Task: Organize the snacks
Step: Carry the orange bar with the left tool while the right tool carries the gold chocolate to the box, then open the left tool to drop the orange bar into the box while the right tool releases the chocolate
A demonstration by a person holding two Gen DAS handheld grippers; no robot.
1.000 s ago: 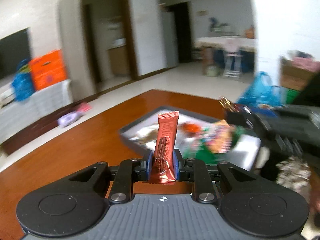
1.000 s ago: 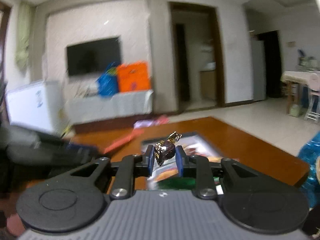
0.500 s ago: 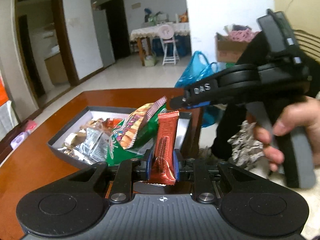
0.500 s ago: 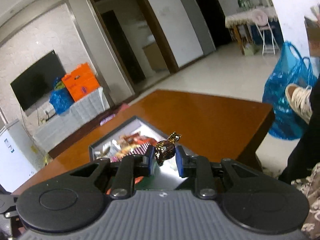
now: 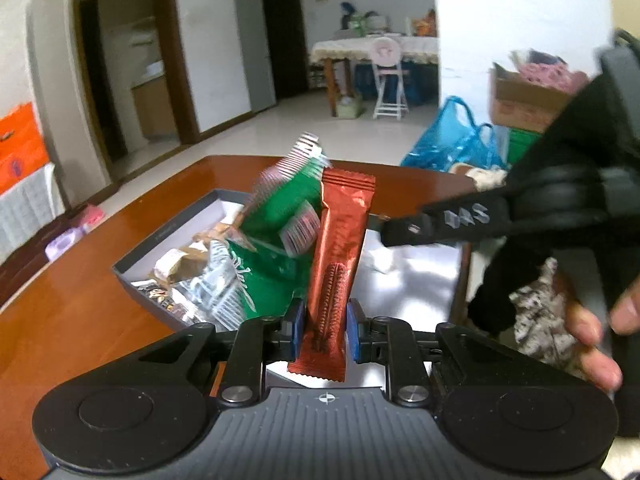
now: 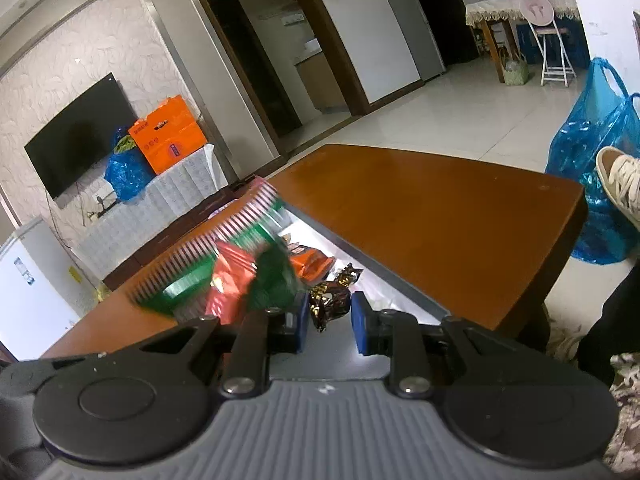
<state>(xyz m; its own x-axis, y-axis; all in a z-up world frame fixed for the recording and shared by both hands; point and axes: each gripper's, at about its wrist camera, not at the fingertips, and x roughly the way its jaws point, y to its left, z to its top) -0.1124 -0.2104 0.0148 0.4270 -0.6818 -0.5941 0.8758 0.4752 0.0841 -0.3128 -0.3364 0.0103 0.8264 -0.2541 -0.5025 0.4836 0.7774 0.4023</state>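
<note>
My left gripper (image 5: 322,332) is shut on a red-brown snack bar (image 5: 340,256), which stands upright between the blue pads. Behind it a grey box (image 5: 160,236) holds several snacks, with a green packet (image 5: 276,240) sticking up. My right gripper (image 5: 404,230) reaches in from the right over the box, held by a hand (image 5: 592,332). In the right wrist view, the right gripper (image 6: 328,324) is shut on a small brown-and-gold wrapped candy (image 6: 332,300) just above the box's bright floor. The green packet (image 6: 244,256) lies close on its left.
The box sits on a brown wooden table (image 6: 440,208) whose edge drops off at the right. A blue plastic bag (image 6: 600,176) and a shoe (image 6: 620,176) are beyond that edge. A cardboard box (image 5: 528,96) and a white chair (image 5: 386,76) stand farther off.
Both grippers have swung toward the grey box and come lower over it, so it looks nearer. The right gripper has rolled. Each still holds its snack.
</note>
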